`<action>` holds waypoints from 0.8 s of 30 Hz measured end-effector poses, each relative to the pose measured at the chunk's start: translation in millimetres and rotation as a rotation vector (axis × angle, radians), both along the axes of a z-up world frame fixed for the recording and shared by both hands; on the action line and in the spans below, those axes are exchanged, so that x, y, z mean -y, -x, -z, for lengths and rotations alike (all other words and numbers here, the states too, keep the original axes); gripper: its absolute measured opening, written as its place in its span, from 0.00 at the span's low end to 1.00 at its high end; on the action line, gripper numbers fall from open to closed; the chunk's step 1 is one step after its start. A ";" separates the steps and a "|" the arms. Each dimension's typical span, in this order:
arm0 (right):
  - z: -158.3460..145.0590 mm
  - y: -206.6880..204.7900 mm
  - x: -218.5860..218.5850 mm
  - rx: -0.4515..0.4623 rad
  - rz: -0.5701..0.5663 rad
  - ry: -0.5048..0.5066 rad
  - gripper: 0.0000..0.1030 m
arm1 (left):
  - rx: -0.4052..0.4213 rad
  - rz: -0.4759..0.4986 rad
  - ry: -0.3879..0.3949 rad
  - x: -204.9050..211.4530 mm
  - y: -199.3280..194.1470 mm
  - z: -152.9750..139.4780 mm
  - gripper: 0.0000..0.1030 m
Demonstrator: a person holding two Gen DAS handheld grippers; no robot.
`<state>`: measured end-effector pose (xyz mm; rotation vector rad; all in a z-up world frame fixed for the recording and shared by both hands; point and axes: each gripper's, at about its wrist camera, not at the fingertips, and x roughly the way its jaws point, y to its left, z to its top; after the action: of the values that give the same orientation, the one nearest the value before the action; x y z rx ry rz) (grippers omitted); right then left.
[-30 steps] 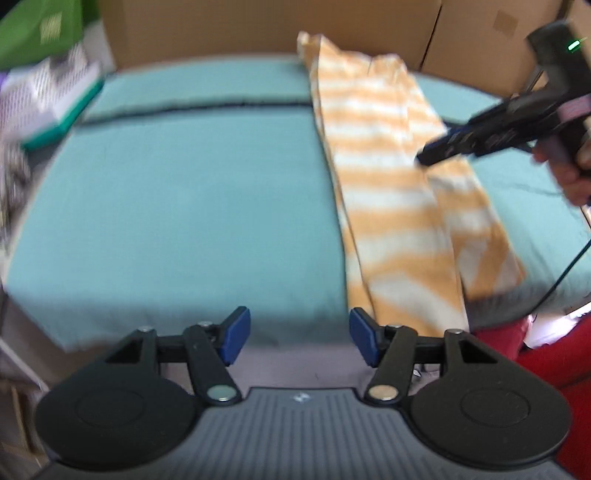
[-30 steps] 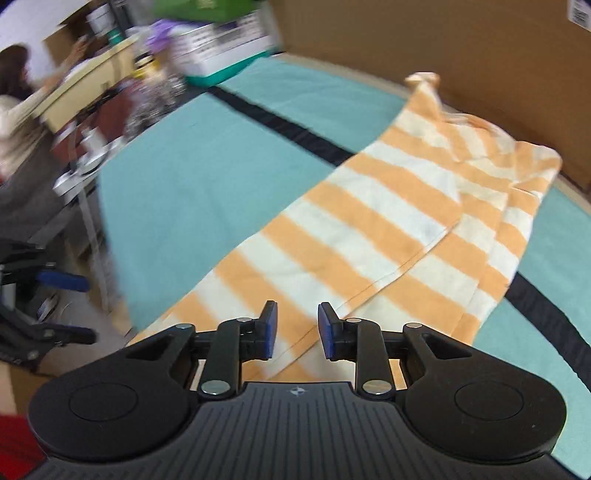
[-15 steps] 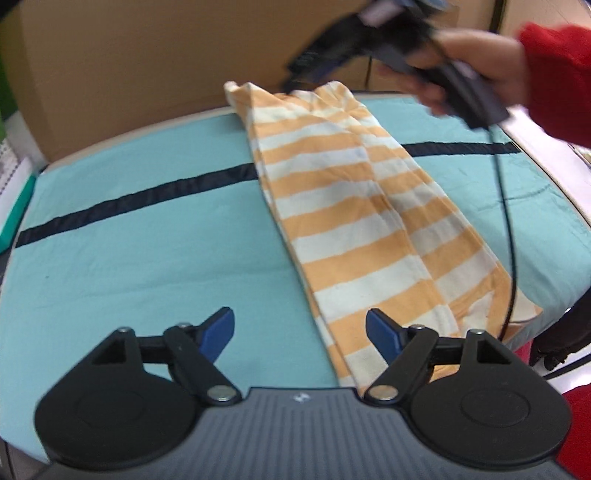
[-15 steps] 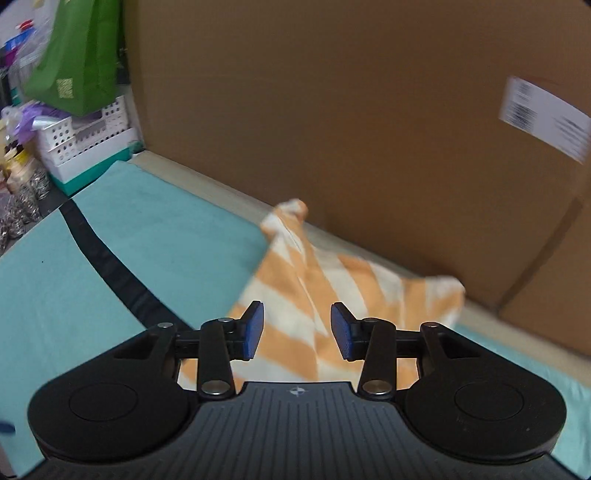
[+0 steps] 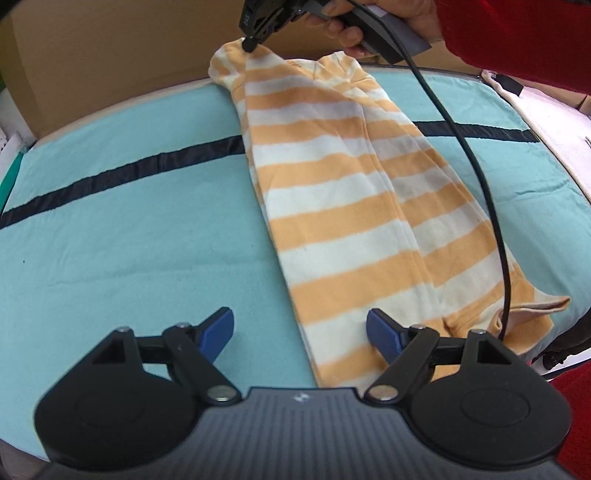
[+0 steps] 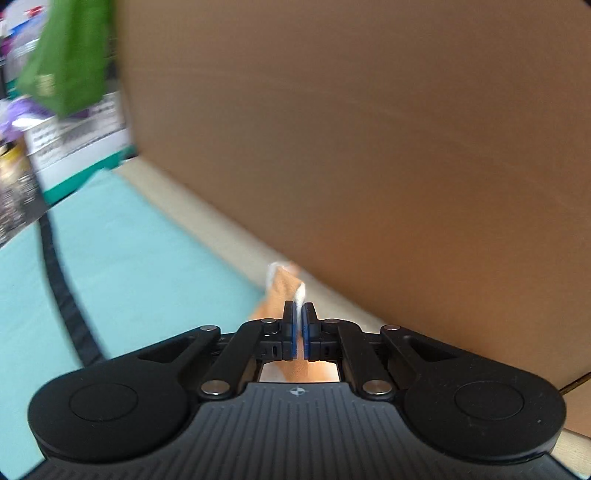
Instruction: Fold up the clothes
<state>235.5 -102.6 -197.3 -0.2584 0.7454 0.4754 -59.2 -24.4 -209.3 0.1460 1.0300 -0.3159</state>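
Lengthwise, the striped shirt lies on the teal cloth, running from the near edge to the far cardboard. Right gripper pinches its far corner; left gripper, jaws wide and empty, hovers over the near hem.

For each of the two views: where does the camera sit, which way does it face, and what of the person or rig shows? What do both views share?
Left wrist: on the open left gripper, looking down the teal cloth along the striped garment; a red sleeve shows.
Right wrist: on the right gripper, facing the cardboard wall, fingers shut on the garment's corner.
Shared: garment, teal cloth, cardboard; the right gripper also shows in the left view.
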 end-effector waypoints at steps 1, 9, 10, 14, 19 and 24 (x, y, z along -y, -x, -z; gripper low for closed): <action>5.7 -7.6 2.5 -0.036 0.004 -0.012 0.04 | -0.003 0.004 -0.002 1.1 -1.3 0.9 0.78; 14.2 5.5 27.1 -0.040 0.047 -0.095 0.21 | -0.034 0.053 -0.020 7.5 1.1 6.6 0.79; 4.4 11.1 36.8 -0.023 0.069 -0.156 0.33 | -0.038 0.056 -0.017 7.1 1.4 6.4 0.79; -9.1 38.2 46.5 -0.032 0.014 -0.148 0.34 | -0.047 0.061 0.001 3.4 4.3 2.6 0.79; 23.8 45.5 30.6 -0.146 -0.052 -0.036 0.12 | -0.066 0.072 -0.001 0.9 7.9 2.7 0.79; 30.9 37.7 15.0 -0.130 -0.008 -0.026 0.13 | -0.051 0.098 -0.021 -1.2 10.1 -2.4 0.79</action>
<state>197.9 -117.6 -228.2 -0.2079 0.8644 0.5125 -69.3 -23.3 -206.9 0.2086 1.0784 -0.3996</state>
